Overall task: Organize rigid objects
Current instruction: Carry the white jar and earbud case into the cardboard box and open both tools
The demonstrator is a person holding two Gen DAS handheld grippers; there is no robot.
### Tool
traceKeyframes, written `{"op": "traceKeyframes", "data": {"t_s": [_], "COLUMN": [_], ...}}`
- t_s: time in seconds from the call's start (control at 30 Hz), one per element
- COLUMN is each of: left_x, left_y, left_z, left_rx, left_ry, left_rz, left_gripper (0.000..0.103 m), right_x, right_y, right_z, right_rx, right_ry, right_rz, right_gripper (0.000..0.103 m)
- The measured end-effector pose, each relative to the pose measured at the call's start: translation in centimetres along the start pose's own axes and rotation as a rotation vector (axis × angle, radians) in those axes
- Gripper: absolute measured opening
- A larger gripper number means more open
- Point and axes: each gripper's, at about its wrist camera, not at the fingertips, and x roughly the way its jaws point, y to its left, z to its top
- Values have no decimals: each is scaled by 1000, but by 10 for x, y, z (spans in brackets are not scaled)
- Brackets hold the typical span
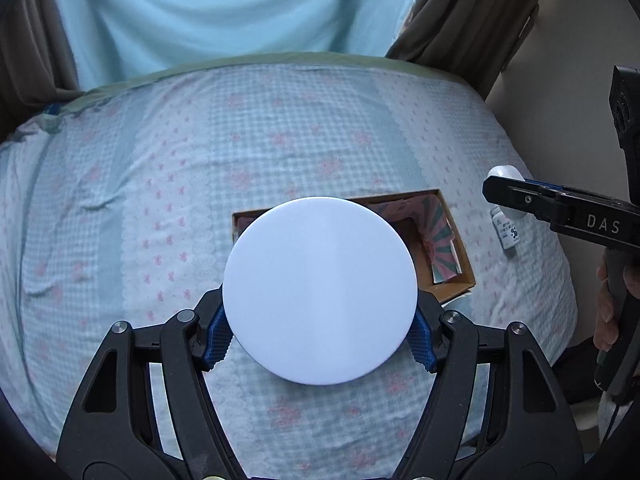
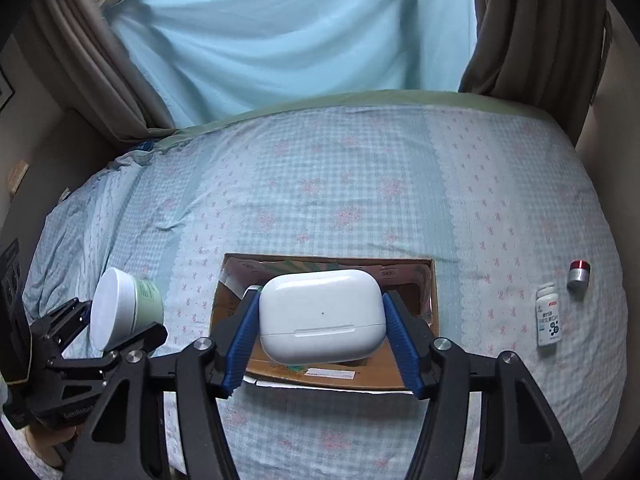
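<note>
My left gripper (image 1: pixel 320 336) is shut on a round jar with a white lid (image 1: pixel 320 290), held above the bed just in front of the open cardboard box (image 1: pixel 456 256). In the right wrist view the jar (image 2: pixel 124 308) shows a pale green body at the left. My right gripper (image 2: pixel 322 328) is shut on a white earbud case (image 2: pixel 322 314), held over the near edge of the cardboard box (image 2: pixel 416 280). In the left wrist view the right gripper (image 1: pixel 504 190) shows at the right edge with the white case (image 1: pixel 506 172) in it.
A small white pill bottle (image 2: pixel 548 316) and a short silver tin with a red top (image 2: pixel 579 275) lie on the bed right of the box. The bottle also shows in the left wrist view (image 1: pixel 506 232). Curtains hang behind the bed.
</note>
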Motion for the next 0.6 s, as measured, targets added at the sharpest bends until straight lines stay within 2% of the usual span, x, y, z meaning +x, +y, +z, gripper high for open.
{"op": "traceKeyframes", "data": {"t_s": [0.2,0.33,0.5,0.6], "left_x": [54,89,128,148], "left_y": [3,-11,-39,-48], "left_z": [17,30,43,47], "left_rx": [7,38,111,126], "left_ry": [75,118,166,206], "left_rz": [-25,-54,-88,-100], "left_gripper": [68,68,68,68], "right_x": [54,87,117,129], "right_y": [-20,-35,-52,-60], "right_z": [10,9,-5,-19], "right_rx": [98,138,161,132], "right_ry": [79,131,189,221], "right_rz": [-49,-75,-104,-125], "right_gripper": [57,57,57,57]}}
